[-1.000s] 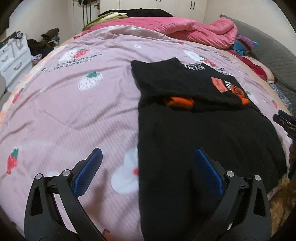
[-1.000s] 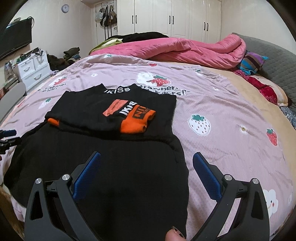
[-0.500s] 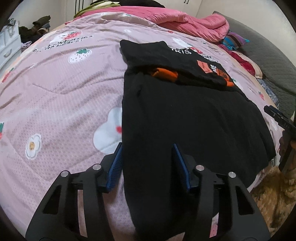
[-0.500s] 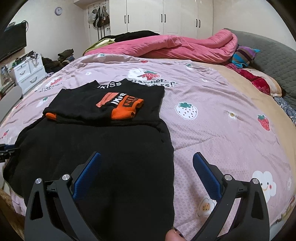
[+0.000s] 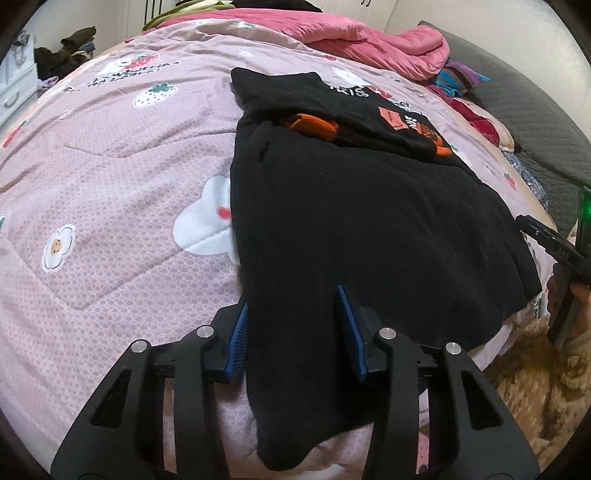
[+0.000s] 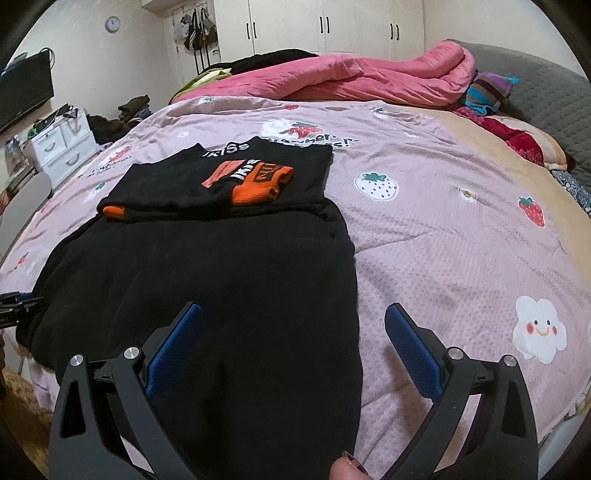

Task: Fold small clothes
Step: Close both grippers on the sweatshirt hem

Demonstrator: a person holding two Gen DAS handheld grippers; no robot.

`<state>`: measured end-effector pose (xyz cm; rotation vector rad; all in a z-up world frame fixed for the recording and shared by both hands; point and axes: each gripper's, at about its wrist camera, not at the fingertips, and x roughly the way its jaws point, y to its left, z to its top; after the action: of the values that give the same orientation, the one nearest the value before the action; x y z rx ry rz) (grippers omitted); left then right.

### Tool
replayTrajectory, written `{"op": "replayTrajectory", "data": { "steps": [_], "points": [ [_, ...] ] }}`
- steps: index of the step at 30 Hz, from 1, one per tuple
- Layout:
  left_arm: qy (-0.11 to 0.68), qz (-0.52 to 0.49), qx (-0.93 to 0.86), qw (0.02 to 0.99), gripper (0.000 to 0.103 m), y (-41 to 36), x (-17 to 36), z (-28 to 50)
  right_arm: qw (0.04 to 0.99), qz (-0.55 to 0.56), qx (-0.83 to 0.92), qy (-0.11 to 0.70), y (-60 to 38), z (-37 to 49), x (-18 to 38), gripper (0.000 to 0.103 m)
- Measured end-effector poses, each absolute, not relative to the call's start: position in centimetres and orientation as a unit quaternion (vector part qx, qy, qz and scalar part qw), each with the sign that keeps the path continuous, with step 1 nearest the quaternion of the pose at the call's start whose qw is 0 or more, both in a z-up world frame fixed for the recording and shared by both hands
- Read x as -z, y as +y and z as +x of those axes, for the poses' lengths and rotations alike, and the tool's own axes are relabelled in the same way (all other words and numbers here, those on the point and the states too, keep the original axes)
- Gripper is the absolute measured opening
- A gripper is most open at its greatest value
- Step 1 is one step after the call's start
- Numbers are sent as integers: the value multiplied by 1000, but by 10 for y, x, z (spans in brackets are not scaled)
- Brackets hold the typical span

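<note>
A black garment lies spread flat on the pink strawberry bedspread, its near end hanging over the bed edge. It also shows in the right wrist view. A folded black top with orange trim lies on its far end, also seen in the left wrist view. My left gripper has its jaws partly closed around the garment's near left corner, with cloth between the blue pads. My right gripper is open over the garment's near right edge.
A rumpled pink duvet and pillows lie at the head of the bed. White drawers stand to the left, wardrobes behind. A brown rug lies below the bed edge.
My left gripper moved forward and down onto the garment's near left corner and its jaws narrowed around the cloth. My right gripper moved slightly closer to the right edge and stayed open.
</note>
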<state>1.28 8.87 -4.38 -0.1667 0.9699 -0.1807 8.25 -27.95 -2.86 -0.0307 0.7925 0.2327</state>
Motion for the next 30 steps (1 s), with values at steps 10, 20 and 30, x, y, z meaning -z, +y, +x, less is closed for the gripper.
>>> {"op": "replayTrajectory", "data": {
  "steps": [10,20,30],
  "points": [
    [464,-102,98,875,32,91,48,-7,902,18,-110,417,-298,46,36,98],
    [456,-108,98,878,32,92,50,-26,893,3,-121,434,-302,13,33,79],
    [454,-118,99,877,32,95,52,-30,884,-6,-118,453,-302,15,40,56]
  ]
}}
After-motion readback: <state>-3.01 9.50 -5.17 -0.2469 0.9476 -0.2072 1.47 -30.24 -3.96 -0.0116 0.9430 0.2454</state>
